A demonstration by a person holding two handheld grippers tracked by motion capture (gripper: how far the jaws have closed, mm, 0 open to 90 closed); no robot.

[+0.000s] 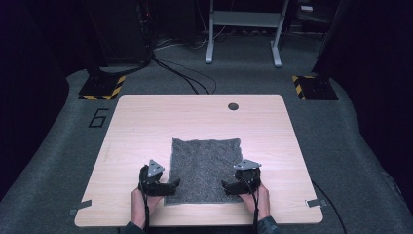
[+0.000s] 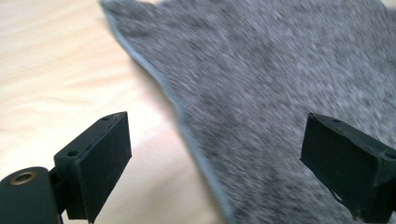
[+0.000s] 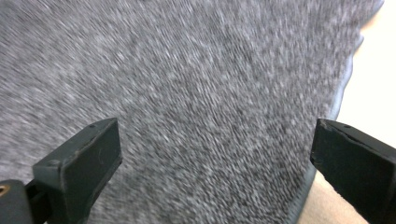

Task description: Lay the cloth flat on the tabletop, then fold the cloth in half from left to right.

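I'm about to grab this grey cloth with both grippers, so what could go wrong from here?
1. The grey cloth lies flat on the table, so the open left gripper may scrape wood and miss the thin hem.
2. The open right gripper straddles the cloth's edge; uneven bites could skew or bunch it.

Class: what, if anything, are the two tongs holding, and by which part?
Nothing. Left tongs and right tongs are open over the grey cloth's near corners.

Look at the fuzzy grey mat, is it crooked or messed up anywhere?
Nothing stands out. The grey mat lies flat and about square to the table, with no folds or spills. The left gripper and right gripper sit at its two near corners, jaws open.
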